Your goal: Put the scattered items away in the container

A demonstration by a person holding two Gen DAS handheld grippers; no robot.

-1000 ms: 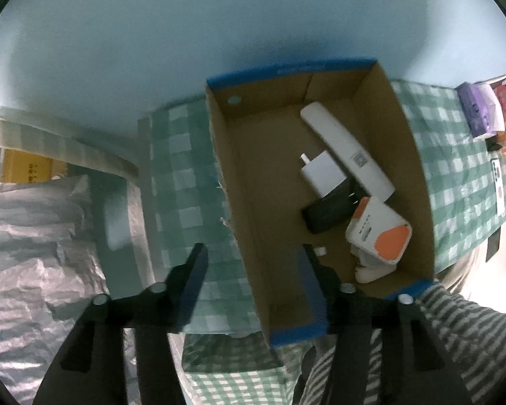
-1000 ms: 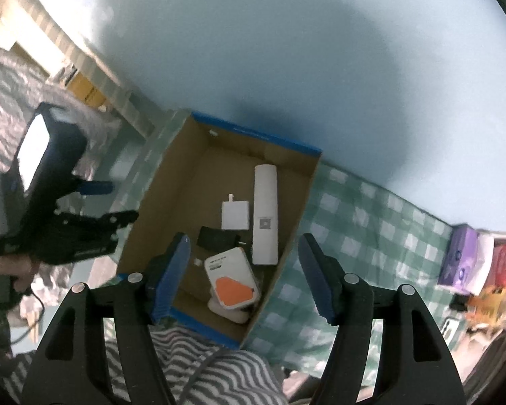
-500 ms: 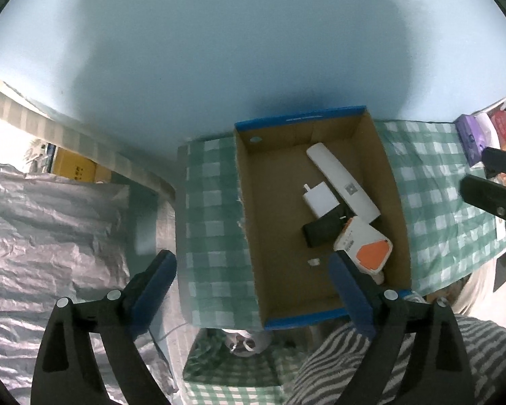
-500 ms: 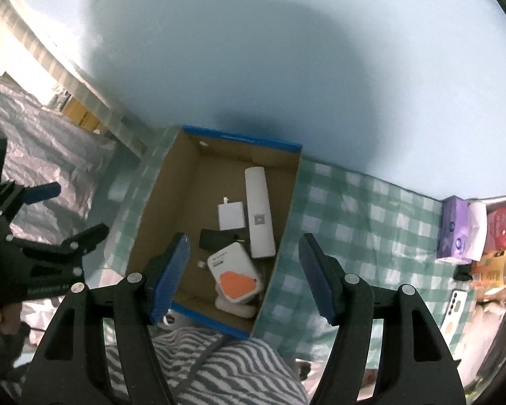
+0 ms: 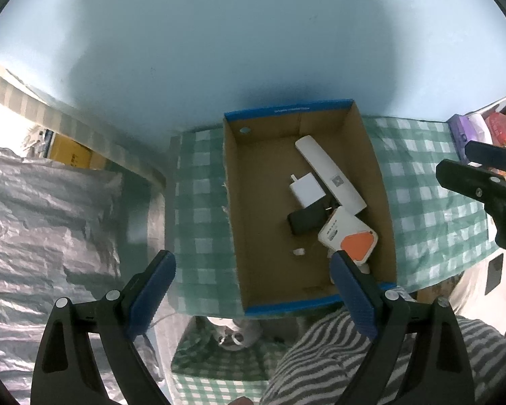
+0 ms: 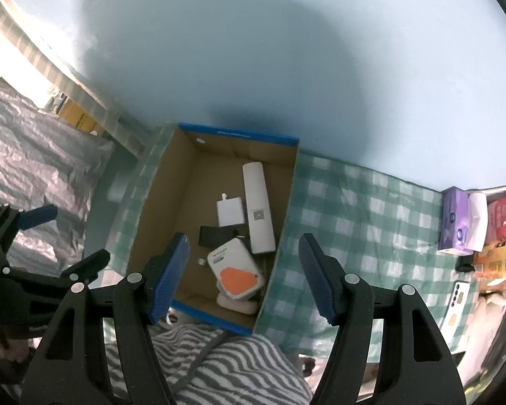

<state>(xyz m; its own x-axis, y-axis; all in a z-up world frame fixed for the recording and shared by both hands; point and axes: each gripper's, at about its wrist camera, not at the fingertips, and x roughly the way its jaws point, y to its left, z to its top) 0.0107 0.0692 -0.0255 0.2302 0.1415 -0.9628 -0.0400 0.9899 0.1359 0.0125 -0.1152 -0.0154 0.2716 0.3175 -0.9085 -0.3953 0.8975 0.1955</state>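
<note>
A cardboard box with a blue rim stands on the checked cloth. Inside lie a long white bar, a white charger, a black block, a white and orange device and a tiny white piece. My left gripper hangs high above the box's near end, open wide and holding nothing. My right gripper is also open and empty above the same box. Each gripper shows at the edge of the other's view.
A green checked cloth covers the table. A purple tissue box, packets and a phone crowd the right end. Crinkled silver sheeting lies to the left. A person's striped clothing is just below the box. The wall behind is pale blue.
My left gripper has opened much wider and risen, so the box looks smaller and more central. The right gripper has shifted slightly, with its jaws unchanged.
</note>
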